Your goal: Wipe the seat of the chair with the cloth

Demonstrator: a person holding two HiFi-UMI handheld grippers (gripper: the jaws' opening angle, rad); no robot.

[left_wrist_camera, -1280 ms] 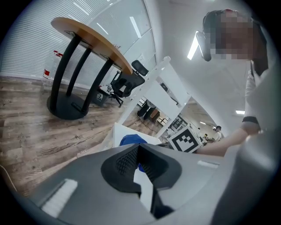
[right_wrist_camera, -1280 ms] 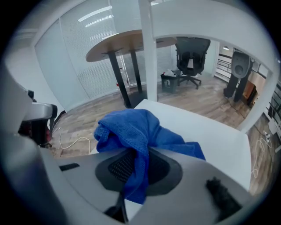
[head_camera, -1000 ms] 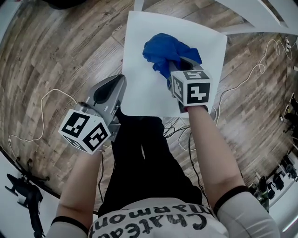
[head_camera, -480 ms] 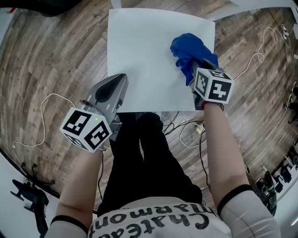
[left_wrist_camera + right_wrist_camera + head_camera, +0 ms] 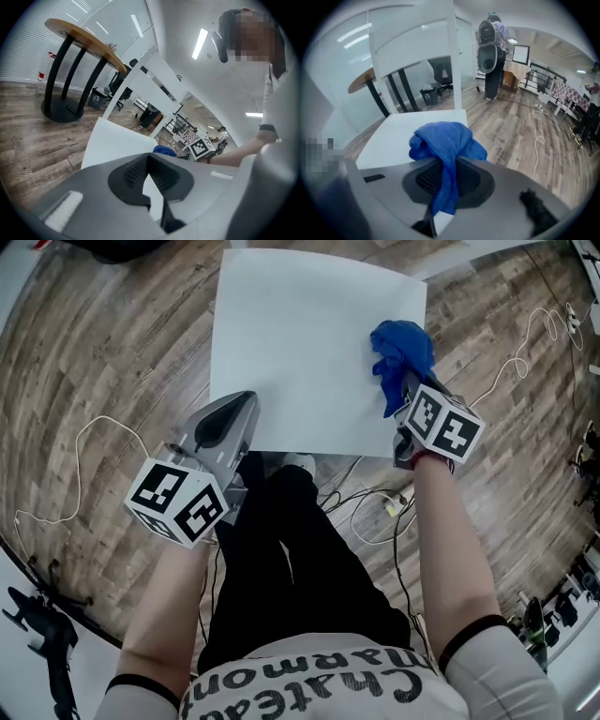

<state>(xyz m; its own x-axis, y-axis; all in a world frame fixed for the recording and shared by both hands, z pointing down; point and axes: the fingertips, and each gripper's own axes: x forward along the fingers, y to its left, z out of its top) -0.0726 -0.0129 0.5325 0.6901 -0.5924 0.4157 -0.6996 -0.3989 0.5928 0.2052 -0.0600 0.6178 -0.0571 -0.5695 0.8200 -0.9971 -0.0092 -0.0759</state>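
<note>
**Wiping the chair seat: cloth is sitting out at the right edge**

Going big to small here. The wooden floor (image 5: 103,362) is taking up most of the head view, and the person is standing right at the front of the white chair seat (image 5: 300,343), looking straight down on it. I'm guessing that's so the whole flat top is staying within arm's reach.

The left gripper (image 5: 239,404) is hovering at the front-left corner of the seat. Its jaws are pressed together with nothing between them, and its own view is only showing a sliver of white seat past the tips. It looks like it's just parking off to the side so it isn't blocking the wiping path.

The right gripper (image 5: 405,390) is doing the work. It's clenching the blue cloth (image 5: 401,351), with a fold running down between the jaws and the rest bunching up in front of the tips. The bundle is resting on the seat close to its right edge, roughly midway back. Holding it wadded like that probably gives a fat pad to push around.

My read is that most of the seat to the left is waiting for a pass.

A thin white cable (image 5: 84,442) is snaking over the floor on the left, well clear of everything.
</note>
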